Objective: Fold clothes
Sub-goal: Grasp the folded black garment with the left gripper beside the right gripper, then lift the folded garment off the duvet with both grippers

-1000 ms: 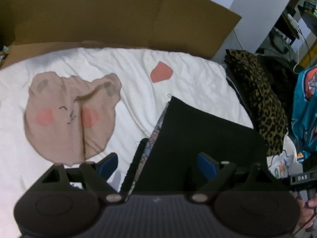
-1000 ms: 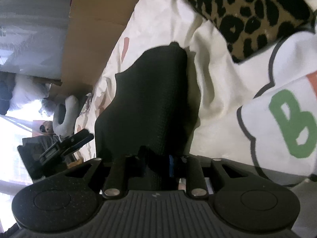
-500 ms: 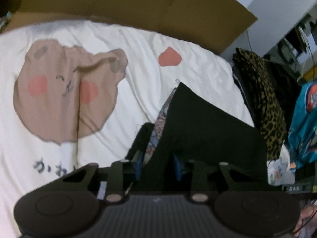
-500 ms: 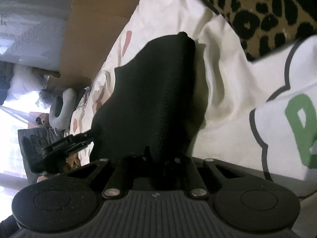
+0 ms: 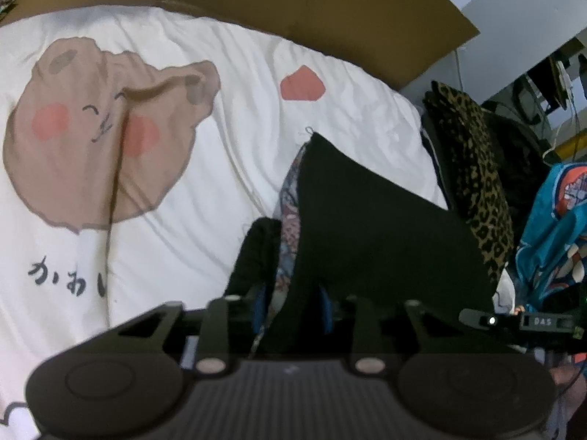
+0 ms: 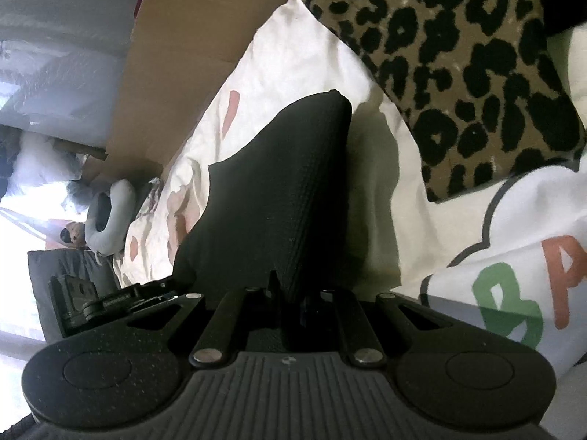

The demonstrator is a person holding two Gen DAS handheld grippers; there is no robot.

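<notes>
1. Right at the left gripper point(image 5: 293, 308), the blue pads sit either side of a bunched fold of the black garment point(image 5: 367, 227), and the jaws have just eased a little wider after closing in; the cloth fills the gap and the pads look pressed on it.
2. Over on the right gripper point(image 6: 290, 304), the jaws are pinched nearly together on another edge of the same black garment point(image 6: 279, 198), which rises straight out from between the fingers.
3. Just ahead of the left claw, a patterned lining point(image 5: 290, 198) peeks out along the garment's left edge, and a dark flap hangs beside it.
4. The cloth is lifted like a tent between the two claws, its far corner touching the white duvet point(image 5: 227, 168) beyond.
5. Further out and to the left of the left claw, the duvet shows a brown bear face point(image 5: 91, 139).
6. To the right of both claws lies a leopard-print fabric point(image 6: 477, 73), apart from the black garment.
7. Farthest away, a cardboard sheet point(image 5: 330, 11) stands along the duvet's far edge.
</notes>
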